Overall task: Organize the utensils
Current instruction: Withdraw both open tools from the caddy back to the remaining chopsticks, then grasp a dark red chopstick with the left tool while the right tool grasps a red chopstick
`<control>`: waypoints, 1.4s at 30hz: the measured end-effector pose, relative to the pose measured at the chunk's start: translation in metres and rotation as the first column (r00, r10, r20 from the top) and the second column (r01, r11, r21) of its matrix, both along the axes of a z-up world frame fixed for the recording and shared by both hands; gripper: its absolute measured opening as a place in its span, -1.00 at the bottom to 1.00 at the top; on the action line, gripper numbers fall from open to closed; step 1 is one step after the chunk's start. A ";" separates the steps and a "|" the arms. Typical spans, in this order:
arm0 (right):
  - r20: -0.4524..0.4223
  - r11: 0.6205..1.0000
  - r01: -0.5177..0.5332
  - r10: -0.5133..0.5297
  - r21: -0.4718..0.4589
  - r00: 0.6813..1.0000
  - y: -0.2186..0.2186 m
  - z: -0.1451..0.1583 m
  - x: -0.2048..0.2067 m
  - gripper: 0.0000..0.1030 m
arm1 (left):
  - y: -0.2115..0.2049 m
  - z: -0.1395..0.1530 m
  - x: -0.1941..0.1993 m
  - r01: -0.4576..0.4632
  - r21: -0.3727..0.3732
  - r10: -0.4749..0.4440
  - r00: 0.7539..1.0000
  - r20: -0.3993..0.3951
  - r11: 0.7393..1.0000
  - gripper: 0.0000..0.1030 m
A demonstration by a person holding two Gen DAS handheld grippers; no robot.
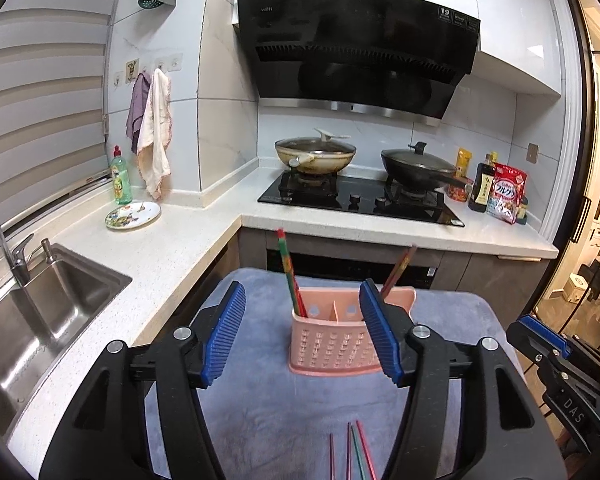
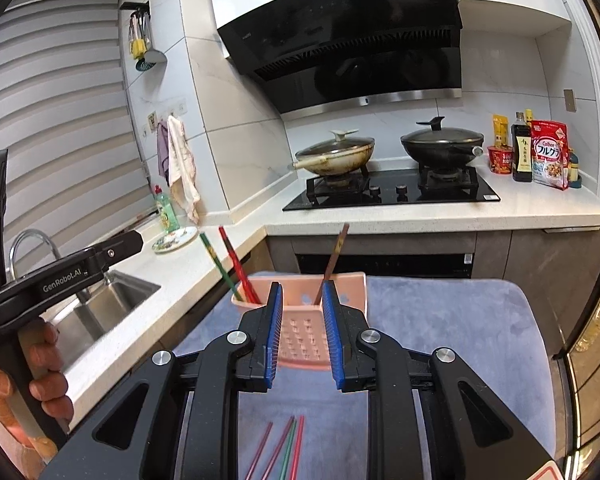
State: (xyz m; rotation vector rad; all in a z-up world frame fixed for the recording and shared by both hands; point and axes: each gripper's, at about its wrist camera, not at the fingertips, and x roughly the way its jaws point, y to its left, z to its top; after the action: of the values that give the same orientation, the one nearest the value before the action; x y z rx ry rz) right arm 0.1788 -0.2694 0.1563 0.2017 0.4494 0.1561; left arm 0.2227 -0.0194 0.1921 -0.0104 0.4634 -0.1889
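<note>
Since the left wrist view looks down between the left gripper [image 1: 302, 330], its blue fingers [image 1: 224, 332] stand wide apart and empty; the pink holder [image 1: 334, 338] sits ahead on the grey mat [image 1: 260, 408], some chopsticks already upright in it; loose chopsticks [image 1: 354, 454] lie flat on the mat below. In the right wrist view, the right gripper [image 2: 302, 334] stands narrowly parted, holding nothing; the loose chopsticks [image 2: 286, 450] look light, stiff, smooth, likely slippery; grip mid-shaft, one at a time.

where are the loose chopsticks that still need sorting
The loose chopsticks lie flat on the grey-blue mat, at the bottom centre of both wrist views, on the near side of the pink utensil holder.
</note>
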 end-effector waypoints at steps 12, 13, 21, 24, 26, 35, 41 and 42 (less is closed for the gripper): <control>-0.204 0.999 -0.051 0.047 -0.014 0.978 0.021 -0.096 -0.066 -0.60 | 0.017 -0.092 -0.056 0.017 0.059 -0.007 0.987 -0.163 0.998 0.17; -0.223 0.998 -0.055 0.049 -0.018 0.974 0.023 -0.104 -0.071 -0.60 | 0.018 -0.101 -0.061 0.018 0.066 -0.006 0.984 -0.180 0.998 0.17; -0.335 0.997 -0.073 0.063 -0.016 0.940 0.036 -0.158 -0.098 -0.60 | 0.017 -0.157 -0.087 0.041 0.098 -0.009 0.954 -0.301 0.994 0.17; -0.367 0.996 -0.085 0.068 -0.029 0.928 0.043 -0.173 -0.105 -0.60 | 0.018 -0.178 -0.096 0.047 0.117 -0.004 0.938 -0.346 0.992 0.17; -0.381 0.995 -0.092 0.071 -0.037 0.922 0.047 -0.180 -0.109 -0.60 | 0.020 -0.186 -0.100 0.050 0.118 -0.004 0.931 -0.366 0.992 0.17; -0.424 0.992 -0.115 0.083 -0.050 0.902 0.057 -0.203 -0.118 -0.60 | 0.026 -0.212 -0.118 0.055 0.112 -0.002 0.903 -0.429 0.992 0.17; -0.443 0.990 -0.126 0.084 -0.067 0.893 0.060 -0.212 -0.120 -0.60 | 0.028 -0.223 -0.129 0.063 0.103 -0.009 0.888 -0.459 0.993 0.17; -0.445 0.990 -0.127 0.084 -0.068 0.892 0.059 -0.214 -0.120 -0.62 | 0.027 -0.225 -0.130 0.066 0.102 -0.011 0.886 -0.464 0.993 0.17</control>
State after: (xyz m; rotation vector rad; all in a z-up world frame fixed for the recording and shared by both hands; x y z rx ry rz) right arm 0.0584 -0.2102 -0.0575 0.1173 0.9218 0.1957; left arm 0.0923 0.0078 -0.0325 0.0685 0.9544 -0.1989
